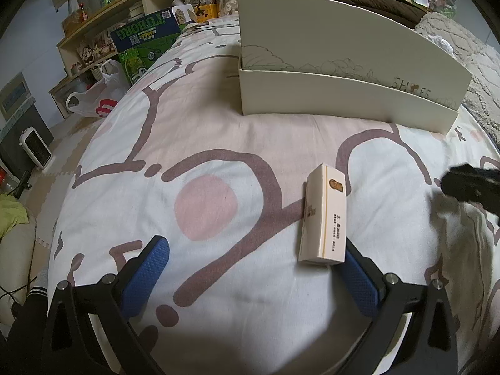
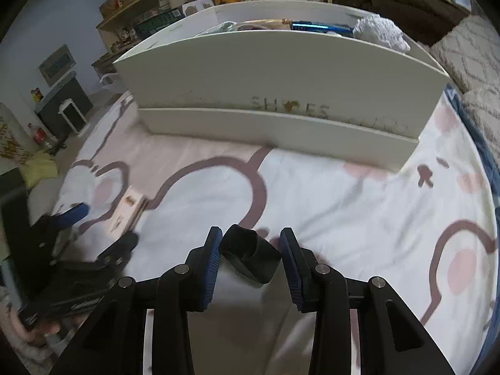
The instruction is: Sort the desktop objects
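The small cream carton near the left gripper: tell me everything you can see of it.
The small cream carton is a long, narrow box, cardboard by its look, with a thin orange stripe, a brown picture near its far end and small print along the top. It looks closed and lies flat on the patterned bedsheet, lengthwise toward the shoe box. Its near end sits just inside one blue finger of the open left gripper; contact is unclear.

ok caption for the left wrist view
Open left gripper over a patterned bedsheet, small cream carton by its right finger, shoe box behind.

Cluttered wooden shelving [image 1: 103, 28], pale blue wall [image 2: 59, 12], patterned bedsheet [image 1: 218, 162], dim light
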Demonstrator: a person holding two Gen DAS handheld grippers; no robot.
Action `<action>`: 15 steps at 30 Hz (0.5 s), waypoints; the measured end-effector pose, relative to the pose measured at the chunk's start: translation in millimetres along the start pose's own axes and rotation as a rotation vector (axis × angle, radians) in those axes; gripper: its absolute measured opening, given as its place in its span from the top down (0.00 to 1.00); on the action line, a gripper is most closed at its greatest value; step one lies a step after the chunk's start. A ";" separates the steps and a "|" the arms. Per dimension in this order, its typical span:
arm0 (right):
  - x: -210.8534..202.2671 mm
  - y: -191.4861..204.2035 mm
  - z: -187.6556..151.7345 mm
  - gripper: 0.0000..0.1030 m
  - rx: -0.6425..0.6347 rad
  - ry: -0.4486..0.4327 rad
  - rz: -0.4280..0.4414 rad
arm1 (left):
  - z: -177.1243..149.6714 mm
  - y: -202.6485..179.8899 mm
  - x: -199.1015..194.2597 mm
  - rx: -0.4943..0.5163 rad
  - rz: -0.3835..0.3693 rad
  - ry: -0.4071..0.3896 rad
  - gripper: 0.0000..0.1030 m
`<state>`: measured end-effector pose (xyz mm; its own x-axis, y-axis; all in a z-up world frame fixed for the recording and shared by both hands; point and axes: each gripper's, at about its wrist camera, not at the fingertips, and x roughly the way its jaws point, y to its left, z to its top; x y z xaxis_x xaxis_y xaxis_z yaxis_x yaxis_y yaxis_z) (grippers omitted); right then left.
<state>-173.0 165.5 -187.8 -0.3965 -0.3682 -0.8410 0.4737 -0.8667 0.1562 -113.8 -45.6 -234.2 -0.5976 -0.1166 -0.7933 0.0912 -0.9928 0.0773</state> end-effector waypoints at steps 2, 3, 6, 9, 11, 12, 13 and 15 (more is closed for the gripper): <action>-5.9 -0.2 -4.2 0.62 0.014 0.015 0.003 | -0.1 0.2 -0.1 0.000 0.000 0.000 0.00; -8.4 -1.5 -6.3 0.62 0.023 0.023 0.003 | -0.1 0.2 0.0 -0.001 -0.001 0.000 0.00; -12.3 -2.6 -14.5 0.62 0.050 0.049 0.014 | 0.2 0.0 0.1 -0.002 -0.002 0.000 0.00; -9.7 -1.5 -19.9 0.62 0.049 0.077 0.002 | 0.4 0.2 -0.3 -0.002 -0.004 0.000 0.00; -7.4 1.0 -19.8 0.62 0.043 0.084 -0.009 | 0.3 0.3 -0.6 -0.003 -0.009 0.003 0.00; -6.5 1.9 -19.6 0.62 0.039 0.087 -0.015 | 0.1 0.0 -1.0 -0.003 -0.015 0.006 0.00; -5.4 2.3 -19.3 0.61 0.035 0.091 -0.019 | -0.3 -0.1 -1.7 -0.002 -0.022 0.011 0.00; -1.9 3.7 -19.0 0.33 0.026 0.106 -0.018 | -1.4 -1.3 -3.1 0.005 -0.035 0.021 0.00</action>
<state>-155.6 169.4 -195.4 -0.3183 -0.3159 -0.8938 0.4462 -0.8818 0.1528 -110.9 -43.9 -232.8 -0.5833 -0.0812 -0.8082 0.0664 -0.9964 0.0522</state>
